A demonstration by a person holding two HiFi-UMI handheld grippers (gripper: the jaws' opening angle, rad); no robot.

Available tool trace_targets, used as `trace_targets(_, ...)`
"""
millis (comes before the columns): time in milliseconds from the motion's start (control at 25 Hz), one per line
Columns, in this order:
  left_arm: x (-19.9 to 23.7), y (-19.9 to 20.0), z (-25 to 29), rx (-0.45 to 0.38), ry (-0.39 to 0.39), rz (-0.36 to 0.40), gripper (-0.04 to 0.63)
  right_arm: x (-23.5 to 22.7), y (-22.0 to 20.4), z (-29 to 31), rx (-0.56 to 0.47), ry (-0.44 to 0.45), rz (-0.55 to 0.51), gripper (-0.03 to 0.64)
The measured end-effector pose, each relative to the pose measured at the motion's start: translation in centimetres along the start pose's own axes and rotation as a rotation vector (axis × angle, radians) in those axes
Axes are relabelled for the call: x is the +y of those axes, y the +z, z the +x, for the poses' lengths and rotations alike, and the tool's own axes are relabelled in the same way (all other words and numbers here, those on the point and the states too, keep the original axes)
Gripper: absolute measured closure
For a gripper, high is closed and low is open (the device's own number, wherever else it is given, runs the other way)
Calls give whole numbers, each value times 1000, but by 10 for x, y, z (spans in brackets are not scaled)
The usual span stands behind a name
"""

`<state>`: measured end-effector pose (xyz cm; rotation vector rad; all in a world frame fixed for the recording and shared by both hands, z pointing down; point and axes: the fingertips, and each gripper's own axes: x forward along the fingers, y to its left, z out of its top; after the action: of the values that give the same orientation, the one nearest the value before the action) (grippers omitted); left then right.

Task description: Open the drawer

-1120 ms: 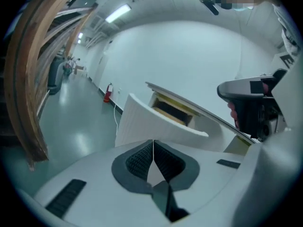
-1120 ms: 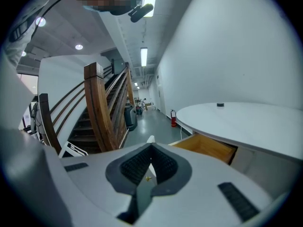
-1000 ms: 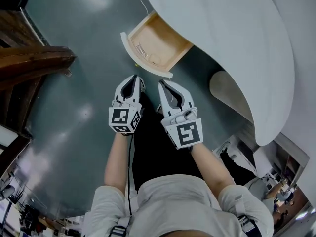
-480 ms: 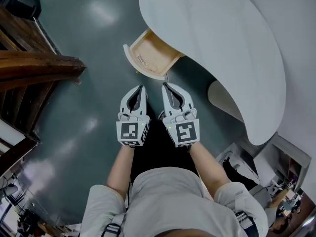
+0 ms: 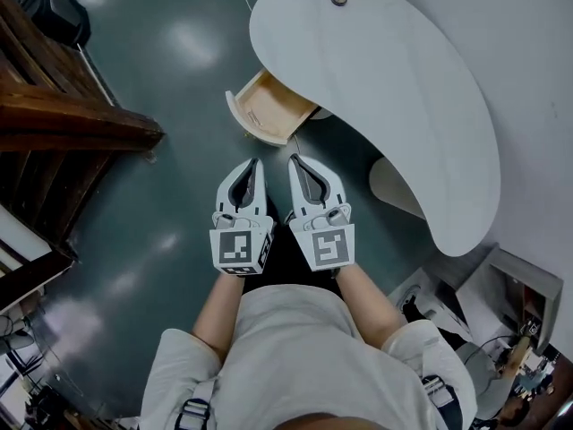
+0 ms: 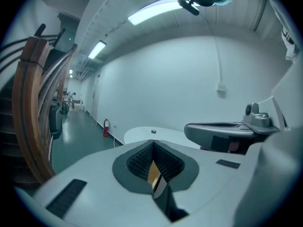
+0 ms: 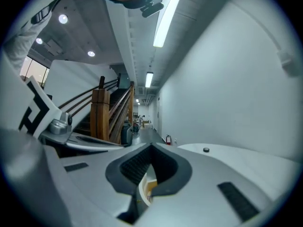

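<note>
The drawer (image 5: 271,107) stands pulled out from under the desk's (image 5: 394,88) left edge. We judge it light, stiff and easy-sliding, best taken by its curved white front (image 5: 246,129). Our left gripper (image 5: 252,163) and right gripper (image 5: 294,159) hang clenched on nothing, apart from it.

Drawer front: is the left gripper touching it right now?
Apart. The head view shows bare floor between the left gripper and the open drawer.

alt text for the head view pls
Seen from above, a person holds the left gripper and right gripper side by side, both shut and empty, short of an open wooden drawer under a curved white desk. Wooden stairs rise at left.
</note>
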<state>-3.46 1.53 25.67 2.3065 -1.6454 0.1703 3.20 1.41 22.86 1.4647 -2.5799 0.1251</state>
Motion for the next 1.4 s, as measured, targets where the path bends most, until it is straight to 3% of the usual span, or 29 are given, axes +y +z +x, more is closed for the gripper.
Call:
trace_targets(440,-44,48,-28,-69,-16,27,589,-21,49,-49,-82,-69,18,604)
trace_targets(680,-54,71,-32,-102,-29,63,589,-24,70,-57,-98,-77,-35,604)
trace_targets(1400,-86,81,-40,-120,-68,102,589,-35,86,-83,-143,-96,-48,604)
